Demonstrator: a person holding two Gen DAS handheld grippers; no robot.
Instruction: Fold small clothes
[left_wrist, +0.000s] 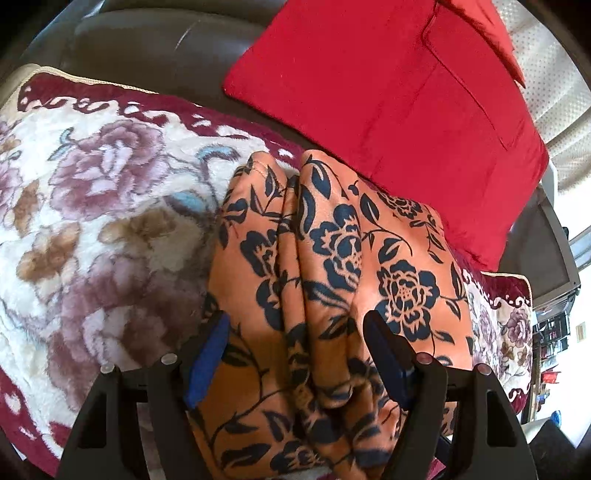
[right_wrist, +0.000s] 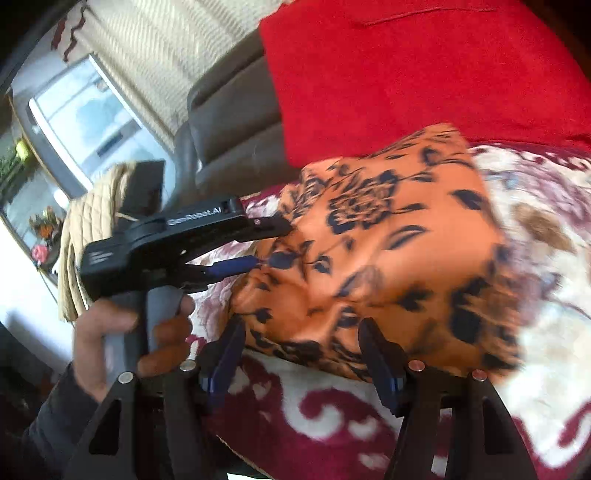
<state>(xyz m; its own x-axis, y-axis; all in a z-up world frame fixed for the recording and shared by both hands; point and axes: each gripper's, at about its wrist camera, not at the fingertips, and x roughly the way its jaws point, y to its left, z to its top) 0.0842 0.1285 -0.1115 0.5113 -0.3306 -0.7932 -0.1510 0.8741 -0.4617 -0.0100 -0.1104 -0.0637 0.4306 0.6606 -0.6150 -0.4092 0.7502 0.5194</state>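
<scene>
An orange garment with a dark blue flower print lies folded in a thick bundle on a floral blanket. My left gripper is open, its fingers standing either side of the bundle's near end, with folds bulging between them. In the right wrist view the same garment lies ahead, blurred by motion. My right gripper is open at the garment's near edge. The left gripper shows there at the garment's left edge, jaws apart around the cloth.
A red cushion leans against the dark sofa back just behind the garment. A tan quilted cloth hangs over the sofa arm at left. A window and curtains lie beyond.
</scene>
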